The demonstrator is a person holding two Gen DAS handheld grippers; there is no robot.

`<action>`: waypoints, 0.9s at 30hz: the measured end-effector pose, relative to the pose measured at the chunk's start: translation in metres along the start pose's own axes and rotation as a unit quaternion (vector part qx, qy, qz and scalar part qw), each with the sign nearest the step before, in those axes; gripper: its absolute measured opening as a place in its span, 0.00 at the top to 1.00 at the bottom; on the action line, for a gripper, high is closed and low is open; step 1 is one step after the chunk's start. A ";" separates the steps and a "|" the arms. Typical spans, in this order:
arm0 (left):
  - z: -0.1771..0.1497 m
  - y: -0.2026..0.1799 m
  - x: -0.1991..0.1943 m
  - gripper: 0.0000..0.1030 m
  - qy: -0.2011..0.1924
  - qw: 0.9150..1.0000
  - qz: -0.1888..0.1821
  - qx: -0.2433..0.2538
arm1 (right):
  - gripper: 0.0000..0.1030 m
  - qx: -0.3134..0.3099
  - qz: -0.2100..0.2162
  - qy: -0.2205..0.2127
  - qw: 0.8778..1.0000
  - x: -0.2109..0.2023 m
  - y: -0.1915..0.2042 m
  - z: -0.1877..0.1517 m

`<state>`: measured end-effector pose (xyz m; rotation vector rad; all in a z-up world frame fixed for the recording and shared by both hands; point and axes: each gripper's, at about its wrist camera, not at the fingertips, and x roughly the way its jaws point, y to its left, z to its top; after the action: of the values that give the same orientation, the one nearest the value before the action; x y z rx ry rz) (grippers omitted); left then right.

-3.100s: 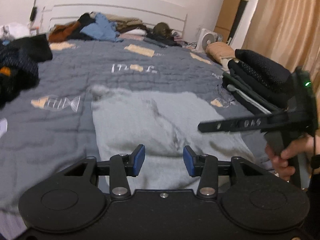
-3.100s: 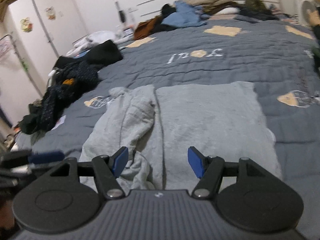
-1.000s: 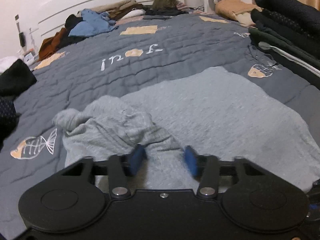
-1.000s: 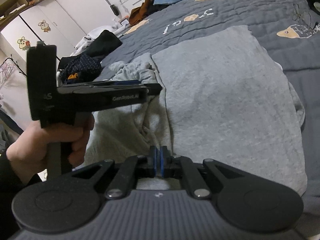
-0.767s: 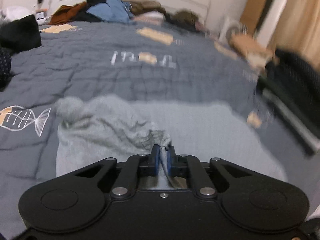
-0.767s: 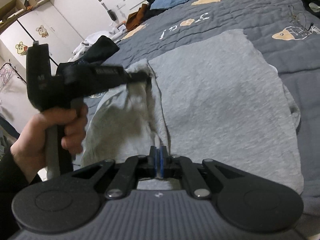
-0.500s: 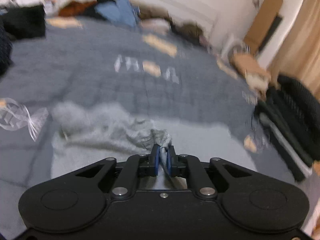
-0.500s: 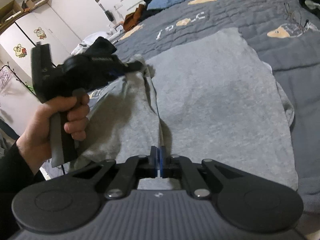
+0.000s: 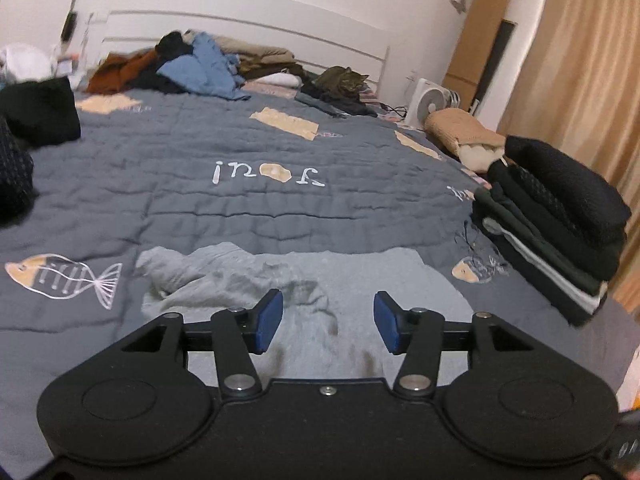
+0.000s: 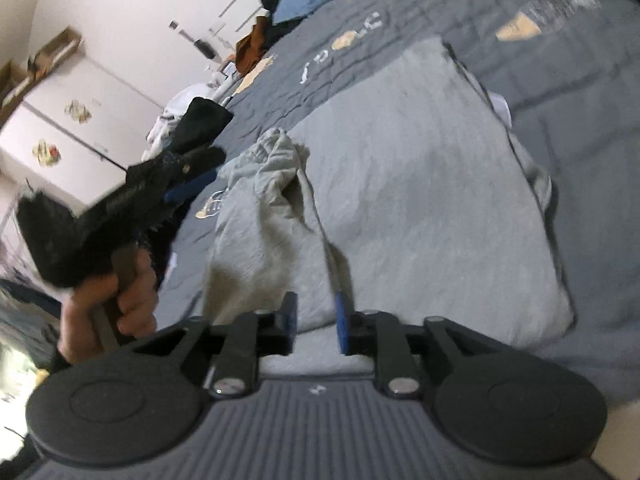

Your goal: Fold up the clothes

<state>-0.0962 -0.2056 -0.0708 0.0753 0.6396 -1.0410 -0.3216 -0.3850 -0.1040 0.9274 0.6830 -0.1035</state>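
Left wrist view: at the bottom of the frame the left claw stands wide open, its blue pads well apart with nothing between them, hovering over the near part of the grey garment. The garment lies on the grey quilt in the lower middle of the frame, its right part spread flat and its left part bunched into a rumpled sleeve. At the right edge a stack of folded dark clothes sits on the bed, just beside the garment's far right corner. At the top of the frame, unfolded clothes are heaped against the white headboard, and a small white fan stands at upper right.

Right wrist view, which is blurred: the right claw at bottom centre is parted by a narrow gap; a thin edge of the grey garment runs down toward its right pad, but whether the pad touches it cannot be told. The garment fills the middle of the frame, flat on the right, with the sleeve crumpled on the left. At the left edge a hand grips the handle of the left claw, which is held clear of the sleeve. A white wardrobe stands at upper left.
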 end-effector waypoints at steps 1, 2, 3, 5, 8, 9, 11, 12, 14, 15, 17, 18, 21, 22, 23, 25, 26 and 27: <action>-0.003 -0.002 -0.005 0.51 -0.002 1.000 0.002 0.009 | 0.74 0.016 0.005 0.000 1.000 0.001 -0.002 -0.002; -0.005 -0.003 -0.008 0.51 -0.003 1.000 0.003 0.014 | 0.72 0.032 0.010 0.001 0.999 0.002 -0.003 -0.005; -0.006 -0.003 -0.012 0.50 -0.005 1.000 0.004 0.018 | 0.71 0.047 0.014 0.002 0.999 0.004 -0.005 -0.007; -0.010 -0.005 -0.018 0.50 -0.008 1.000 0.007 0.025 | 0.70 0.082 0.023 0.003 0.996 0.011 -0.010 -0.013; -0.014 -0.006 -0.029 0.49 -0.016 0.999 0.011 0.037 | 0.69 0.110 0.028 0.000 0.994 0.020 -0.012 -0.019; -0.017 -0.006 -0.033 0.49 -0.019 0.999 0.013 0.042 | 0.69 0.113 0.026 -0.001 0.993 0.023 -0.011 -0.019; -0.020 -0.007 -0.038 0.48 -0.020 0.999 0.013 0.048 | 0.69 0.120 0.022 -0.003 0.993 0.027 -0.011 -0.021; -0.021 -0.006 -0.040 0.48 -0.020 0.998 0.013 0.051 | 0.69 0.123 0.020 -0.005 0.992 0.030 -0.011 -0.022; -0.025 -0.005 -0.045 0.48 -0.020 0.998 0.014 0.056 | 0.68 0.130 0.016 -0.007 0.991 0.034 -0.011 -0.023; -0.027 -0.004 -0.047 0.48 -0.019 0.998 0.014 0.059 | 0.67 0.134 0.014 -0.008 0.991 0.037 -0.010 -0.024; -0.030 -0.001 -0.051 0.48 -0.015 0.998 0.015 0.066 | 0.66 0.141 0.010 -0.010 0.990 0.041 -0.010 -0.025; -0.031 0.000 -0.053 0.48 -0.014 0.997 0.016 0.068 | 0.65 0.144 0.008 -0.011 0.989 0.044 -0.010 -0.026; -0.034 0.005 -0.059 0.48 -0.015 0.997 0.020 0.069 | 0.64 0.145 0.004 -0.019 0.989 0.047 -0.008 -0.027; -0.034 0.007 -0.062 0.48 -0.017 0.997 0.021 0.066 | 0.64 0.144 0.003 -0.022 0.989 0.047 -0.008 -0.027; -0.034 0.008 -0.064 0.48 -0.020 0.998 0.021 0.062 | 0.62 0.142 0.002 -0.026 0.989 0.047 -0.007 -0.027; -0.034 0.010 -0.069 0.48 -0.024 0.998 0.021 0.059 | 0.58 0.140 0.000 -0.032 0.990 0.048 -0.006 -0.026; -0.035 0.011 -0.072 0.48 -0.026 0.998 0.021 0.059 | 0.56 0.138 -0.001 -0.035 0.990 0.048 -0.005 -0.026; -0.035 0.011 -0.074 0.48 -0.027 0.998 0.021 0.058 | 0.54 0.140 0.003 -0.038 0.989 0.051 -0.005 -0.026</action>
<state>-0.1281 -0.1299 -0.0636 0.1605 0.5256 -1.0347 -0.2965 -0.3582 -0.1479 1.1890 0.6026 -0.2328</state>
